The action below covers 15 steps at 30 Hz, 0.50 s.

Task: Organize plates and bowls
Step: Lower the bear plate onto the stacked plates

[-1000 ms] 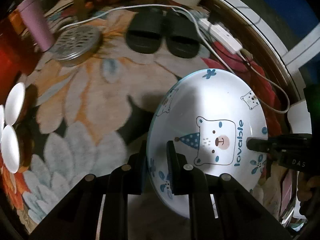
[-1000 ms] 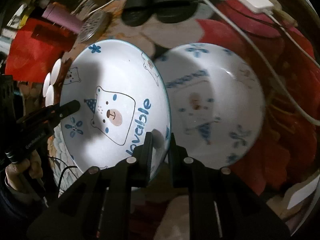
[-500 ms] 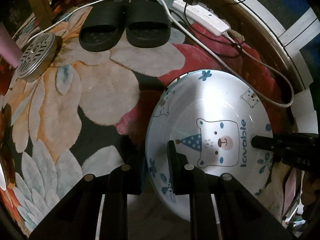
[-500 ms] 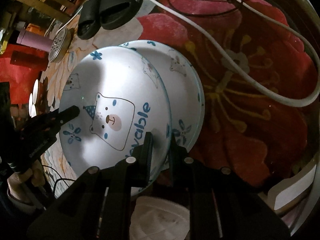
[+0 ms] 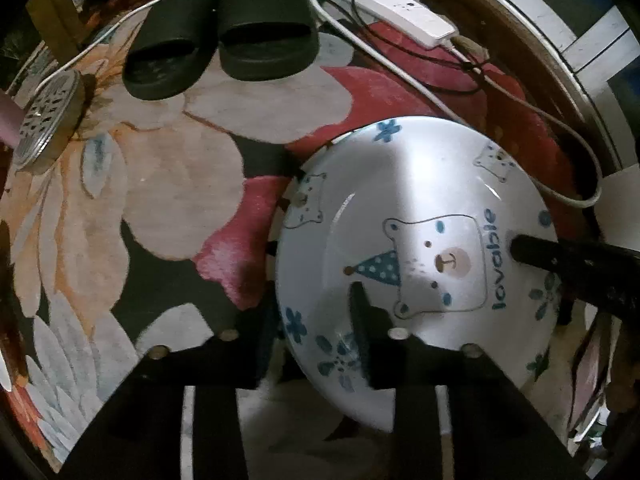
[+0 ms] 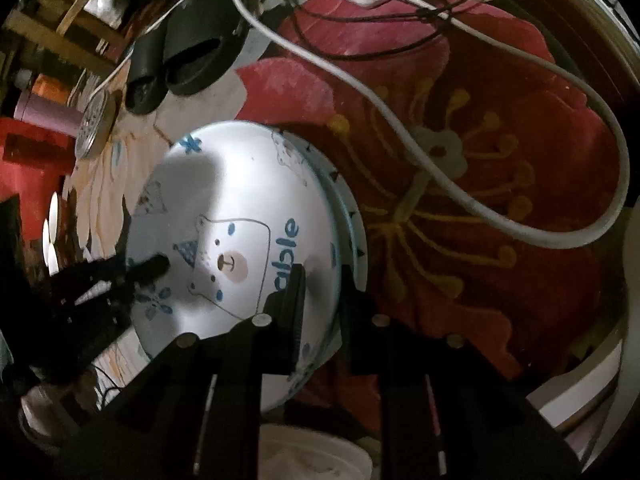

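Note:
A white bear-print plate (image 5: 420, 216) lies tilted over a second, similar plate whose rim (image 6: 354, 220) shows along its right side in the right wrist view. My left gripper (image 5: 312, 332) straddles the top plate's near-left rim; its jaws are opening, with the rim between them and the pads no longer pinching it. My right gripper (image 6: 324, 308) is shut on the opposite rim of the same plate (image 6: 240, 208). Each gripper's dark finger reaches into the other's view: right (image 5: 560, 256), left (image 6: 148, 268).
The plates lie on a floral rug (image 5: 160, 184). Black slippers (image 5: 224, 36), a white power strip (image 5: 392, 12) and its cable (image 6: 500, 216) lie beyond them. A perforated metal lid (image 5: 48, 116) and a pink cup (image 6: 44, 112) stand at the left.
Both grippers carried the bear plate across and down onto the second plate, which is now almost covered. The left jaws have spread apart; the right jaws stay closed on the rim.

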Available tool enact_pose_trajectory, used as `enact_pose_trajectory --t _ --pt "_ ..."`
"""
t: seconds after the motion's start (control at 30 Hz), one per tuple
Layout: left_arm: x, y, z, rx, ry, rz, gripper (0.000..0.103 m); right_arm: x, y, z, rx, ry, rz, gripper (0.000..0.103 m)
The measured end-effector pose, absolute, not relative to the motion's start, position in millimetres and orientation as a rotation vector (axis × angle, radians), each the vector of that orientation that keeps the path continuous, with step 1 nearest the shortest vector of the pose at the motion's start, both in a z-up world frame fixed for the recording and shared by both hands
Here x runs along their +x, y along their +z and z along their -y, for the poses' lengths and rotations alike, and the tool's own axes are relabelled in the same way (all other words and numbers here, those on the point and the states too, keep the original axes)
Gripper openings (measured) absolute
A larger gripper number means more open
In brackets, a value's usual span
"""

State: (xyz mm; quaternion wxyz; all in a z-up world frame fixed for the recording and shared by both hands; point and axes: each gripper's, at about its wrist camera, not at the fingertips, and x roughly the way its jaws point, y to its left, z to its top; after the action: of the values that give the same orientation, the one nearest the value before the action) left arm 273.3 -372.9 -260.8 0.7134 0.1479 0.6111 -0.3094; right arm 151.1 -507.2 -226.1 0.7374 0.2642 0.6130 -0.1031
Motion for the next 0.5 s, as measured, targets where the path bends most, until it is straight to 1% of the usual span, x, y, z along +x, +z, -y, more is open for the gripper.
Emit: enact_pose_trajectory --t 0.07,0.1,0.13,0.17,0.2,0.23,0.27,0.3,0.37,0.47,0.5 --pt "272.8 -257.9 372.3 0.310 -0.705 -1.363 0.055 150.0 -225.1 509.6 0.602 -0.232 -1.332 0.018" --pt "272.4 -255.7 371.7 0.300 -0.713 -1.357 0.070 151.5 -225.5 509.0 0.613 -0.231 -1.326 0.019" --pt "271.9 -252.8 370.6 0.293 -0.717 -1.349 0.080 151.1 -225.4 509.6 0.624 -0.229 -1.318 0.021" --pt "271.7 -249.3 368.9 0.277 -0.724 -1.338 0.083 151.0 -225.7 509.9 0.639 -0.225 -1.314 0.024" --pt "271.8 -247.2 367.5 0.264 -0.730 -1.336 0.087 151.2 -225.7 508.8 0.649 -0.221 -1.311 0.031" --pt "272.5 -245.2 365.0 0.245 -0.735 -1.337 0.093 151.6 -225.9 507.5 0.663 -0.215 -1.306 0.035" --pt "272.9 -243.9 363.2 0.232 -0.735 -1.338 0.095 152.1 -225.8 506.2 0.677 -0.208 -1.301 0.042" --pt "272.9 -242.0 361.5 0.220 -0.735 -1.333 0.098 153.7 -225.4 504.4 0.678 -0.204 -1.299 0.047" --pt "272.3 -236.4 356.7 0.198 -0.731 -1.309 0.099 154.8 -224.7 500.8 0.679 -0.201 -1.301 0.051" --pt "270.4 -226.8 347.3 0.174 -0.725 -1.268 0.102 151.8 -223.6 499.7 0.689 -0.208 -1.306 0.051" --pt "270.8 -224.9 344.3 0.172 -0.720 -1.260 0.102 151.3 -222.1 499.1 0.683 -0.214 -1.306 0.055"
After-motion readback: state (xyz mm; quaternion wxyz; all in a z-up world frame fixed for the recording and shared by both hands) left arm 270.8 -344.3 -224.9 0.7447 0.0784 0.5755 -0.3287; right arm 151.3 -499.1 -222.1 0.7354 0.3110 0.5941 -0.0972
